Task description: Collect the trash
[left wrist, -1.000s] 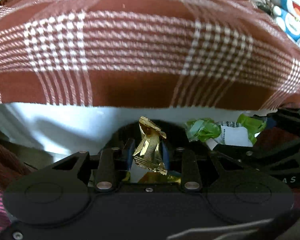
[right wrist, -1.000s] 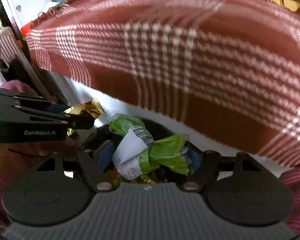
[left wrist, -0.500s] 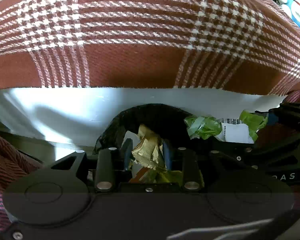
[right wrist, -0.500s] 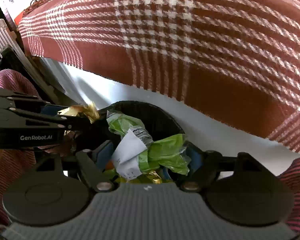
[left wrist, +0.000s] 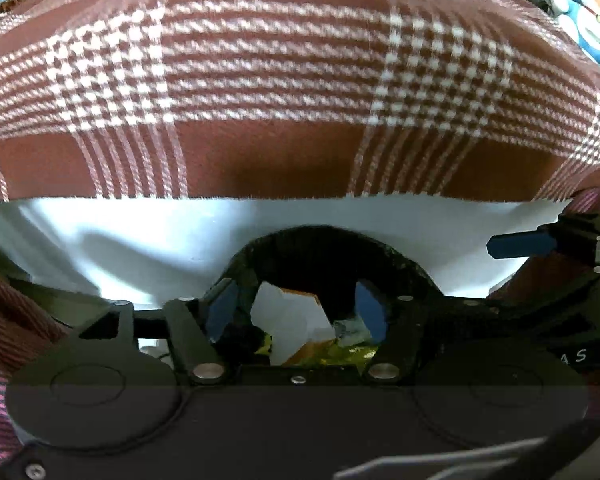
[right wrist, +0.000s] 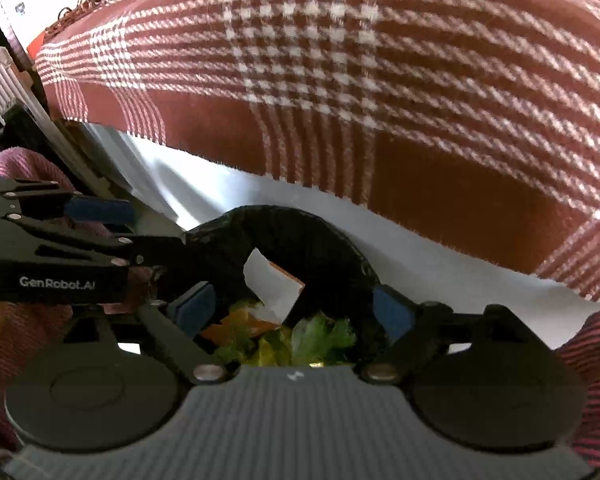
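both grippers hang over the black trash bag [right wrist: 300, 236], which sits below the near edge of the worktop, and both are spread wide with nothing held. the left gripper [left wrist: 296, 304] has its blue pads apart over the bag's mouth, and so does the right gripper [right wrist: 292, 304]. the trash is down inside the bag now: a white paper scrap [left wrist: 288, 316], a gold foil wrapper [left wrist: 340, 354] and a crumpled green wrapper [right wrist: 320, 334] (with some orange bits mixed in). so this drop looks done. the checked cloth [left wrist: 284, 80] on the worktop shows no trash on the part in view, and neither does the bare white strip along its near edge [left wrist: 140, 232], so maybe little is left. but the far corners of the worktop are cut off, the grippers' own bodies hide the bottom of the bag, and the cloth is a bit blurry.
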